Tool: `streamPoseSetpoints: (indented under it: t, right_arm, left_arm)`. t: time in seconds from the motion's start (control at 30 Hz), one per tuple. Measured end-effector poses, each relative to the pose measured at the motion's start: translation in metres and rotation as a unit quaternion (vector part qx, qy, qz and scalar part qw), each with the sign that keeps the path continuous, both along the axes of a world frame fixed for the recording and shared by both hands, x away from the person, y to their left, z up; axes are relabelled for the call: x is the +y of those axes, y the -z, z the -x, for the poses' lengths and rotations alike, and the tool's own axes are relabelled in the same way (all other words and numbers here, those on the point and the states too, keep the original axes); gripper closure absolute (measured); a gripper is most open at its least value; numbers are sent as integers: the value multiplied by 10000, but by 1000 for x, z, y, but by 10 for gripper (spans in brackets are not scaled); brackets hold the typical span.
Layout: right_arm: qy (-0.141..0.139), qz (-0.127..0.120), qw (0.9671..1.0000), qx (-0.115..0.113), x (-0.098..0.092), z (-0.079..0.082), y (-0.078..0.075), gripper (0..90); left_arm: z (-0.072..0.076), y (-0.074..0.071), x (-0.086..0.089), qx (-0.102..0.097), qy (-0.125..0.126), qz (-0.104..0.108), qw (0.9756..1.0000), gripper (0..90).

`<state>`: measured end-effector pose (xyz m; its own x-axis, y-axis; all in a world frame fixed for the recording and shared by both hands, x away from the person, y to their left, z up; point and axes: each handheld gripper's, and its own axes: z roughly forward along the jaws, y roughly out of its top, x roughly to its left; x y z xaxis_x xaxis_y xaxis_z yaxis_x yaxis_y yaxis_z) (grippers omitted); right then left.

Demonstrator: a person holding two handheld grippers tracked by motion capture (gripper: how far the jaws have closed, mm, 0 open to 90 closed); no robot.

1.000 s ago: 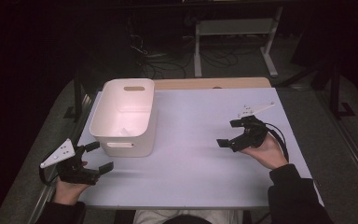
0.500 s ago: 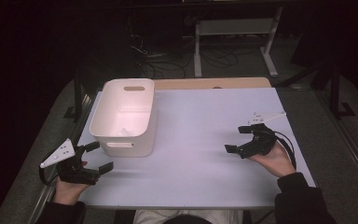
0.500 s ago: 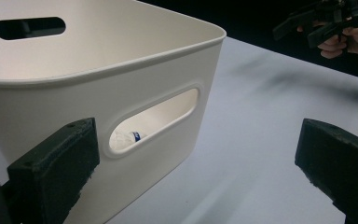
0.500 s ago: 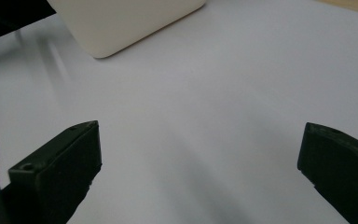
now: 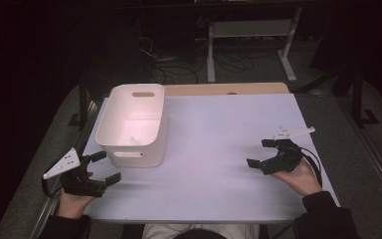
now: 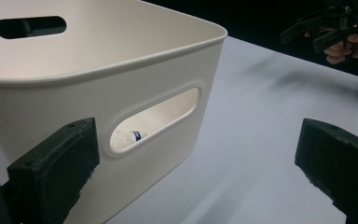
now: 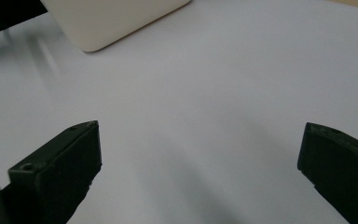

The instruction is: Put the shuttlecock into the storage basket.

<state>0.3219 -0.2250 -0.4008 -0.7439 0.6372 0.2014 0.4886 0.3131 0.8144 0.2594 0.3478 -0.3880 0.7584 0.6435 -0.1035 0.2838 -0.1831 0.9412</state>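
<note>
Peeking through the bin [image 6: 121, 93] handle slot, a white item [image 6: 126, 138] inside.

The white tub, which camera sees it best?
The high view: the whole white tub shows, open top and both handle holes. The left gripper view has its near wall and one handle hole close up; the right gripper view catches just a corner.

Jaws: we see our own two black ones spread wide, nothing between them.
Bin [image 6: 121, 79]: white, just ahead, left; something small shows through its handle slot.
Right gripper [image 6: 324, 29]: far off, upper right.
</note>
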Motion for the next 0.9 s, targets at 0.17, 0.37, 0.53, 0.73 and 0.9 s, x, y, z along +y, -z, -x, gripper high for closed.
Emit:
streamPoseSetpoints:
  t: [0.17,0.37,0.53,0.73,0.9]
  right_arm:
    - [56,13,10000,-27,-4,6,5,0]
    - [220,0,9996,-173,-9,13,12,0]
    - [279,-25,9993,-236,-14,18,16,0]
    - [303,-3,9993,-239,-17,23,21,0]
    - [337,-44,9992,-225,-19,25,24,0]
  left_arm:
    - [0,0,0,3,-5,6,10000,0]
    - [-1,0,0,17,-27,-8,10000,0]
    - [0,0,1,25,-26,-6,10000,0]
    - [0,0,1,32,-33,-1,10000,0]
    - [-1,0,1,33,-30,-1,10000,0]
